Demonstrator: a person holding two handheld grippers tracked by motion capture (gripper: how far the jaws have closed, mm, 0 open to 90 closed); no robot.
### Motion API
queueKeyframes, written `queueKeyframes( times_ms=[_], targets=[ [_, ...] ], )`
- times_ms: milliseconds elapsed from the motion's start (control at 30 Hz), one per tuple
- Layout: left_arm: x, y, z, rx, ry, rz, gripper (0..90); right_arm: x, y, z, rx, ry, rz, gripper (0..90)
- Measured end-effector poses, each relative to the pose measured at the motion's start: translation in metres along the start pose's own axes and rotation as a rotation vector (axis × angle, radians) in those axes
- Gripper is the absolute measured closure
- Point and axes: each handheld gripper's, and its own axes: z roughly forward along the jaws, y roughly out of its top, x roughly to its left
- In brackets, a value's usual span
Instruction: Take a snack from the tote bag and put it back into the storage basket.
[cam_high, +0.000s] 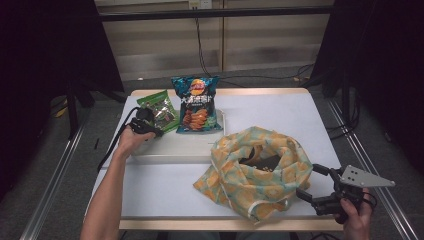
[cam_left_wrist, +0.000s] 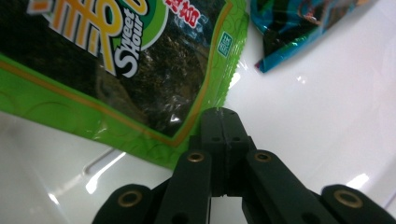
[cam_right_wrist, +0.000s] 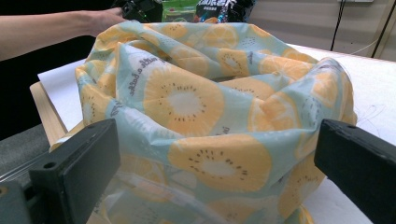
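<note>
Fabric bag (cam_high: 255, 170), the orange-and-kiwi print one, sits slumped at the near right of the table (cam_high: 300, 115), mouth open upward w/ something dark inside; can't tell what. Behind it, a white tray (cam_high: 170, 150) holds two snack packs: the blue chip bag (cam_high: 197, 102) leaning upright, and just left of it the green seaweed pack (cam_high: 160, 111), lying tilted against the tray's back.

Looks like the packs are going into the bag, green one first. Left gripper (cam_left_wrist: 219, 114) is at that pack's lower corner, jaws pressed together and, from the left gripper view, nothing b/w them; the tips sit just beside the crimped edge, poss. touching it. So to do this well: spread the jaws first, slide one under the seam, pinch on the flat sealed border rather than the puffy middle, which would slip. Lift straight up to clear the tray wall.

Right gripper (cam_high: 320, 187) sits by the bag's near rim, jaws spread wide, cloth b/w them but not pinched. Best to nip the rim there and hold the mouth open.
</note>
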Motion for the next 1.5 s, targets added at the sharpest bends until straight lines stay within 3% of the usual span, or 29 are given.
queueKeyframes(
  times_ms=[67,167,200,267,300,400,467,500,567,700,733,767,833,900,933,1000,1167,1200,1267,1367,1500],
  targets=[
    [0.005,0.002,-0.001,0.026,0.003,0.006,90.0,0.000,0.000,0.000,0.001,0.001,0.000,0.0],
    [0.009,0.003,0.000,0.004,0.030,-0.022,90.0,0.000,0.000,0.000,-0.001,0.000,-0.001,0.0],
    [0.011,0.003,-0.001,0.009,0.037,-0.010,90.0,0.000,0.000,-0.001,-0.002,0.000,-0.003,0.0],
    [0.013,0.003,-0.001,-0.002,0.048,-0.027,90.0,0.000,0.000,-0.001,-0.002,0.000,0.000,0.0],
    [0.012,0.003,0.002,-0.040,0.044,-0.080,90.0,0.000,0.000,-0.001,-0.001,-0.003,0.002,0.0],
    [0.016,0.004,0.002,-0.016,0.045,-0.038,90.0,0.000,0.000,-0.001,-0.002,0.002,0.002,0.0],
    [0.017,0.005,0.003,-0.030,0.048,-0.077,90.0,0.001,0.000,0.000,-0.001,0.003,-0.003,0.0],
    [0.018,0.006,0.003,-0.023,0.062,-0.057,90.0,0.001,0.000,-0.001,0.003,0.003,0.000,0.0],
    [0.017,0.007,0.003,-0.036,0.069,-0.079,90.0,0.000,0.000,0.000,0.000,0.004,-0.002,0.0],
    [0.016,0.006,0.002,-0.026,0.072,-0.064,89.5,-0.001,-0.001,0.000,0.003,-0.002,0.002,0.0],
    [0.014,0.005,0.002,-0.042,0.066,-0.086,88.2,-0.001,-0.001,0.000,0.005,0.000,-0.001,0.0],
    [0.015,0.005,0.000,-0.023,0.065,-0.056,87.3,-0.001,-0.001,-0.001,0.006,0.002,-0.002,0.0],
    [0.013,0.002,-0.003,-0.044,0.044,-0.046,87.1,0.000,-0.001,0.000,0.007,0.003,0.000,0.0],
    [0.011,-0.001,-0.009,-0.070,0.034,-0.047,86.6,0.000,-0.001,0.000,0.008,0.004,0.000,0.0],
    [0.010,-0.003,-0.011,-0.100,0.008,-0.062,86.6,0.000,-0.001,0.000,0.006,0.004,0.004,0.0],
    [0.007,-0.005,-0.015,-0.112,0.034,-0.052,85.5,0.000,-0.001,0.001,0.006,0.005,-0.001,0.0],
    [-0.001,-0.012,-0.029,-0.141,0.049,-0.016,81.9,0.000,0.000,0.002,0.008,0.006,-0.008,0.0],
    [-0.003,-0.013,-0.031,-0.164,0.046,-0.026,79.7,0.000,0.000,0.002,0.008,0.008,-0.009,0.0],
    [-0.007,-0.016,-0.036,-0.180,0.023,-0.009,76.8,0.000,0.000,0.002,0.008,0.006,-0.007,0.0],
    [-0.014,-0.023,-0.043,-0.192,0.032,0.014,71.1,0.000,0.000,0.002,0.008,0.005,-0.009,0.0],
    [-0.021,-0.034,-0.055,-0.254,0.054,0.012,61.4,0.001,0.002,0.003,0.007,0.004,-0.011,0.0]
  ],
)
